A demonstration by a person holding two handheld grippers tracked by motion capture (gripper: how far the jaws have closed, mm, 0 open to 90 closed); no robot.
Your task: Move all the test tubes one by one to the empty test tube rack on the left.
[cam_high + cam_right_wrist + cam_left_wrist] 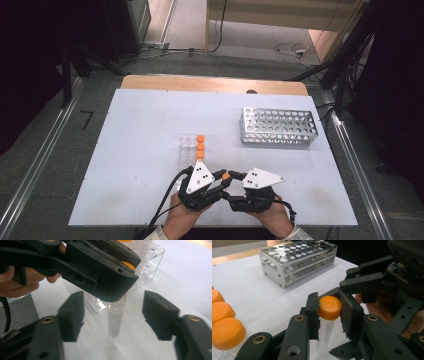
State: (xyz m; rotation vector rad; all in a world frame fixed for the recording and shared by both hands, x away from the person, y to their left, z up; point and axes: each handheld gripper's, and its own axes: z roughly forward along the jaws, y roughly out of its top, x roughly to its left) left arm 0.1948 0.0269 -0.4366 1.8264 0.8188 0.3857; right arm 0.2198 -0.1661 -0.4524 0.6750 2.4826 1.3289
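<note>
A clear tube (325, 332) with an orange cap (330, 307) hangs upright just above the white table. My left gripper (329, 312) is shut on the cap, one pad on each side of it. In the high view this gripper (224, 180) is near the front edge, and the cap (226, 176) shows between the two grippers' tips. My right gripper (117, 315) stands open, its pads well apart on either side of the tube's body (115, 322) without touching it. Seen from that side, the left gripper's fingers (100, 277) cover the cap from above.
A clear plastic rack (186, 152) holding three orange-capped tubes (200, 146) stands just beyond the grippers. A perforated metal rack (278, 126) with no tubes in it sits at the back right. The white table (140, 150) lies open to the left.
</note>
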